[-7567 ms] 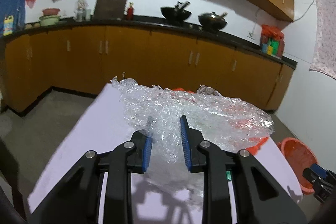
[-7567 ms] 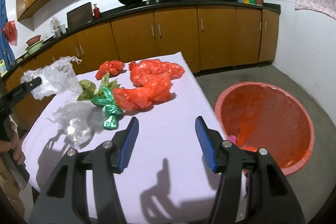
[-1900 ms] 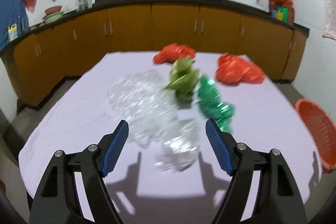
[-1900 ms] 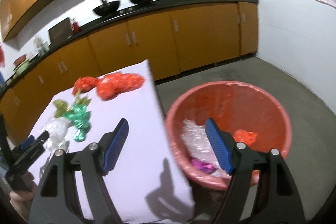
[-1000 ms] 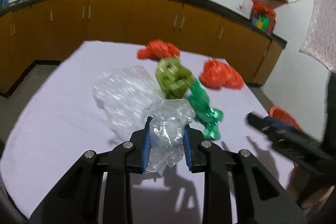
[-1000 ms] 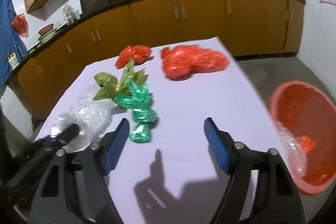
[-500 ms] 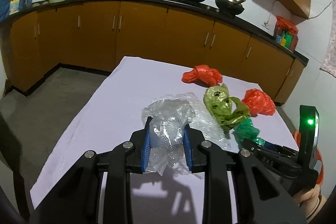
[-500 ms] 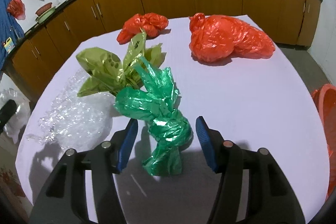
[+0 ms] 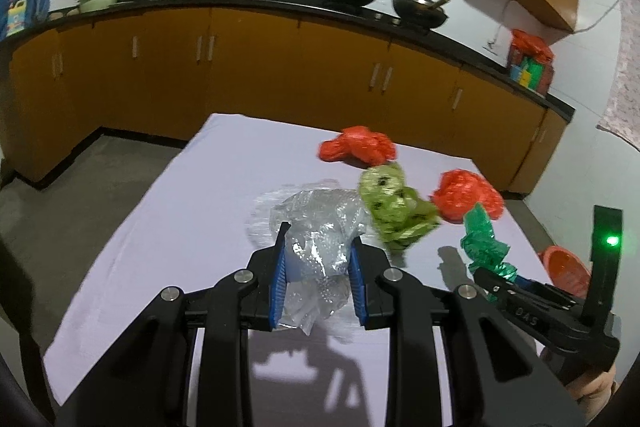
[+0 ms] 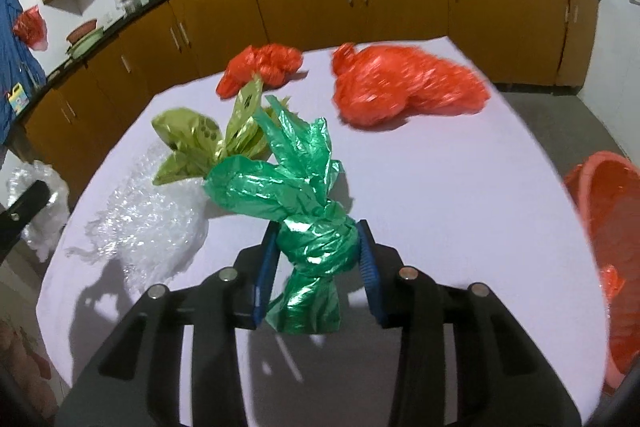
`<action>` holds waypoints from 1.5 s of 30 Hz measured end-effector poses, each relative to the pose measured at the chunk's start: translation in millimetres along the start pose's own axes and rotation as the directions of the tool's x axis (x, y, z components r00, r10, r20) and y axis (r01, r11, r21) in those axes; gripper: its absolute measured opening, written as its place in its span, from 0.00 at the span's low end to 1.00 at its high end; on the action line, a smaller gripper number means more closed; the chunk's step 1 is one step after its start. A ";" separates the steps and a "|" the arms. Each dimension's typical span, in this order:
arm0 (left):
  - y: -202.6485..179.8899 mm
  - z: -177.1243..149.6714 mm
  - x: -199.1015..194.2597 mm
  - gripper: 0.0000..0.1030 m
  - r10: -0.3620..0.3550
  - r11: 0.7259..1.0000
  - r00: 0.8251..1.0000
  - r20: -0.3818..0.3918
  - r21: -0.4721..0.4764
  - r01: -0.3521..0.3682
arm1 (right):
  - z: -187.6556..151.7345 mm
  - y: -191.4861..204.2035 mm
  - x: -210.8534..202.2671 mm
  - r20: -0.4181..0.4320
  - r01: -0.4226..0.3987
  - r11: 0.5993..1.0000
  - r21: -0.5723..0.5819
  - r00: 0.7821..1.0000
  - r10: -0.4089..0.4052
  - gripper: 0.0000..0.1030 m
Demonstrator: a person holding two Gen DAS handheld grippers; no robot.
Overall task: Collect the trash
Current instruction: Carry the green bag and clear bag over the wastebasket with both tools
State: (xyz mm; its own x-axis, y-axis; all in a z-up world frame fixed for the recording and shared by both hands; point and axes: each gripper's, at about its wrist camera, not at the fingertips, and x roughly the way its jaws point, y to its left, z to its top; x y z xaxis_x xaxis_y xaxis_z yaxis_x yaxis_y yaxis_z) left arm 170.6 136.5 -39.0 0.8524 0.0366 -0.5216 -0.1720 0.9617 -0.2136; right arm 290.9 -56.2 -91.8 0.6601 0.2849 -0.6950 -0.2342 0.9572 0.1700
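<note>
My left fingers [image 9: 318,281] are pinching a crumpled wad of clear plastic wrap [image 9: 320,247], holding it just above the white table [image 9: 180,227]; a flat sheet of bubble wrap [image 10: 152,223] is lying on the table beneath and beyond it; my right fingers [image 10: 318,269] are closing on the knotted neck of a green plastic bag [image 10: 296,195], which is sitting between the blue pads and touching both; in the left view that bag [image 9: 482,239] is standing up from the right fingers; an olive-green bag [image 10: 208,143] is lying just beside it, touching the bubble wrap; a small red bag [image 10: 262,67] and a larger red bag [image 10: 404,89] are lying farther back on the table, apart from each other; the red basket [image 10: 600,227] is sitting on the floor beyond the table's right edge, holding some clear and red scraps.
</note>
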 end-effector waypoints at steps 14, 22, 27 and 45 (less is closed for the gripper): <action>-133.6 -16.5 -0.9 0.26 -0.226 0.968 0.973 -0.052 0.102 0.230 | -15.9 -114.8 -123.1 0.185 0.164 0.976 0.146 0.964 -0.190 0.37; -221.6 -32.2 1.5 0.26 -0.357 0.912 0.927 -0.112 0.174 0.372 | -34.5 -186.0 -180.4 0.241 0.275 0.931 0.242 0.912 -0.332 0.37; -264.5 -40.9 5.2 0.26 -0.408 0.876 0.901 -0.149 0.215 0.432 | -44.1 -216.8 -198.9 0.256 0.316 0.905 0.287 0.885 -0.390 0.37; -337.6 -67.2 20.8 0.26 -0.442 0.810 0.865 -0.239 0.307 0.499 | -58.9 -263.7 -197.4 0.249 0.329 0.868 0.373 0.865 -0.435 0.37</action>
State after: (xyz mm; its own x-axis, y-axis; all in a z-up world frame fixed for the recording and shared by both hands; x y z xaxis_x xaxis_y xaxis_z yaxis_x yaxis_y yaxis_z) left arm 213.2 -205.6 -33.3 0.6951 -0.4582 -0.5539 0.4376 0.8811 -0.1797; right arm 180.3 -367.8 -40.6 0.8508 -0.1573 -0.5015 0.2803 0.9430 0.1796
